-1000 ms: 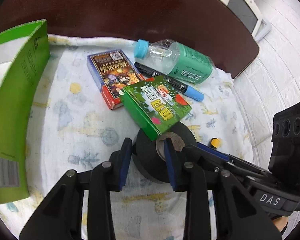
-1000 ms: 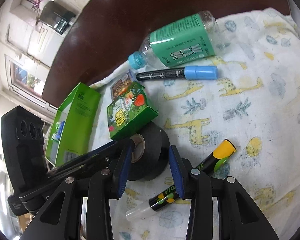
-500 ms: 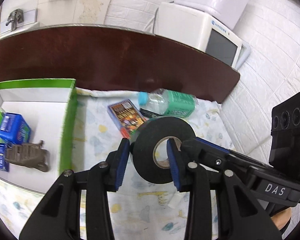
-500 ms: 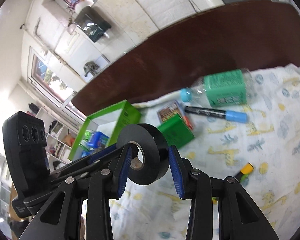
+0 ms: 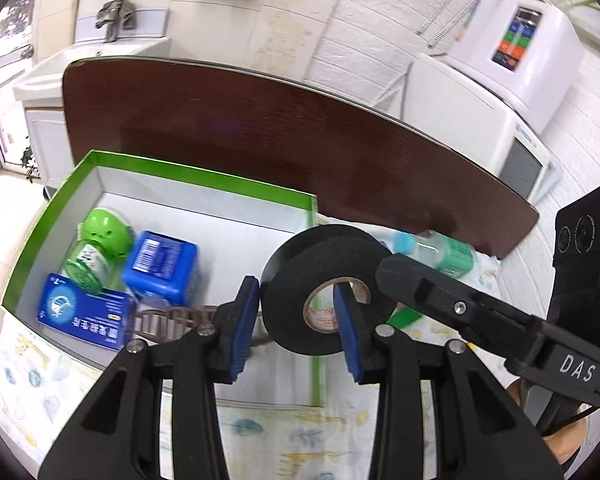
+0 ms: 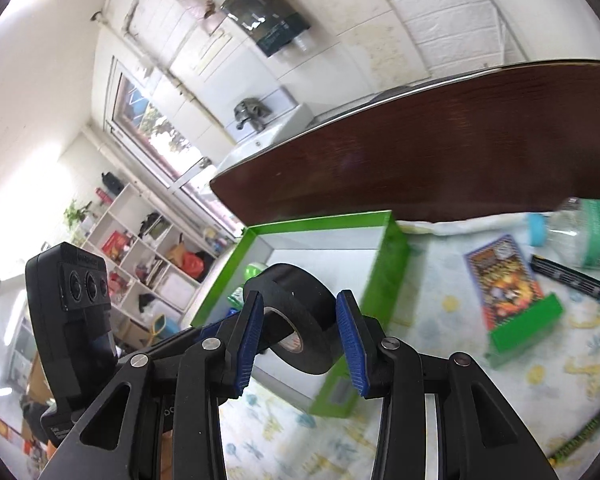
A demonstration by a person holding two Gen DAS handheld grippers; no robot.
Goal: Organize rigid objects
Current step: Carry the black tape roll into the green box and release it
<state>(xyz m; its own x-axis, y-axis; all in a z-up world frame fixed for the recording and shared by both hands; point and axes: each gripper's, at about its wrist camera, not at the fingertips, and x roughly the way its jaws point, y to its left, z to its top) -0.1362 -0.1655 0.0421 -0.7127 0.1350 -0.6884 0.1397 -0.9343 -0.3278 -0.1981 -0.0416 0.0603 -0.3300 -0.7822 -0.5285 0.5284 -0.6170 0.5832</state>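
Two grippers are holding one roll of black tape [image 5: 320,280] in the air above the near right corner of the green box. Underneath everything, the dark brown table [image 5: 260,128] is carrying a printed cloth [image 6: 440,280], and the green box [image 5: 204,178] is sitting on the left part of that cloth with its white inside showing. Inside the box, toward its left side, a blue carton [image 5: 162,268], a flat blue packet [image 5: 82,316], a green-capped jar [image 5: 100,248] and a brown ribbed piece [image 5: 168,318] are lying close together. To the right of the box on the cloth, a clear bottle [image 6: 584,232] with a green label is lying on its side at the far edge, with a card pack [image 6: 500,276] and a small green box [image 6: 528,324] nearer and a blue-capped marker [image 6: 576,280] beside them. The left gripper [image 5: 296,314] is pinching the roll's wall, one finger outside and one inside the core. The right gripper [image 6: 300,336] is clamping the roll across its two flat faces, fingers narrow.
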